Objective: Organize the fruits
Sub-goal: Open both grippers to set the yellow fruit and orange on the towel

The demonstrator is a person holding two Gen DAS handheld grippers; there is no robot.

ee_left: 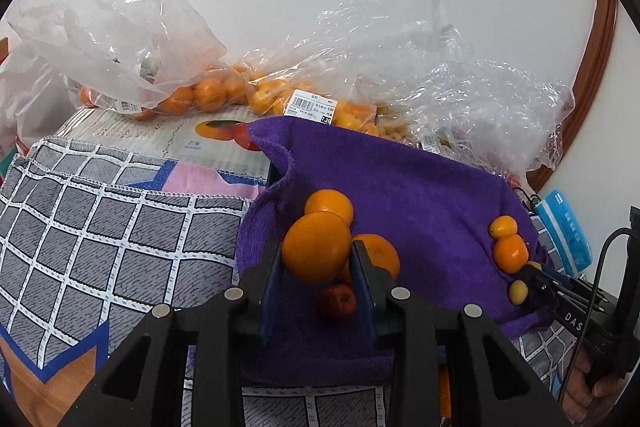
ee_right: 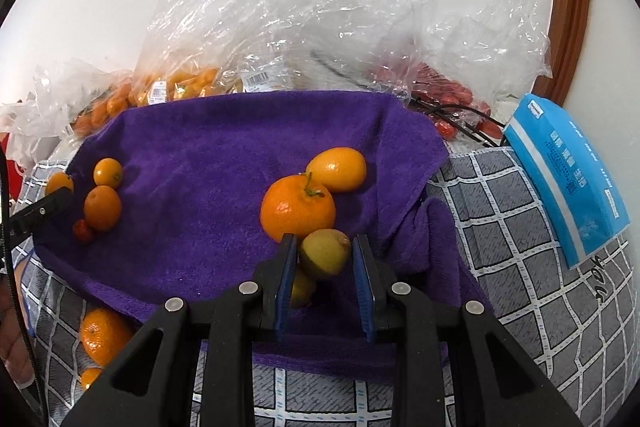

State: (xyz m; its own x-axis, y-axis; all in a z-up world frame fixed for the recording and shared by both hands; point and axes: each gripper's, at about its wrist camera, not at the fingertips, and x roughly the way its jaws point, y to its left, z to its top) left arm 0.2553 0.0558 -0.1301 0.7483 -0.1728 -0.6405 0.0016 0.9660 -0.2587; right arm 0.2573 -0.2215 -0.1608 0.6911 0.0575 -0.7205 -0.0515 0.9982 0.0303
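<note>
The left tool is clamped on a large orange, its blue pads pressing the fruit's two sides, and holds it over the near-left part of the purple towel. Directly beneath it on the towel lies a small red fruit; a second orange sits just behind the held one and a third just to its right, partly hidden by the right-hand jaw. The right tool is clamped on a small yellow-green fruit over the near-right part of the same towel. Another small yellow fruit shows just below it, between the jaws. Just behind the tool, on the towel, rests a stemmed mandarin, and touching that one's far side an oval kumquat, its long axis lying roughly across the view.

So each hand already carries its fruit, and each stands over its own cluster — big oranges to the towel's left, small pieces to its right. The judgement is that the sorting is in its placing stage: the coming move for either tool is a short drop straight down beside the matching pile. Round fruit may roll on the towel's folds. Clear plastic bags of more fruit lie beyond the towel's far edge, untouched.
</note>
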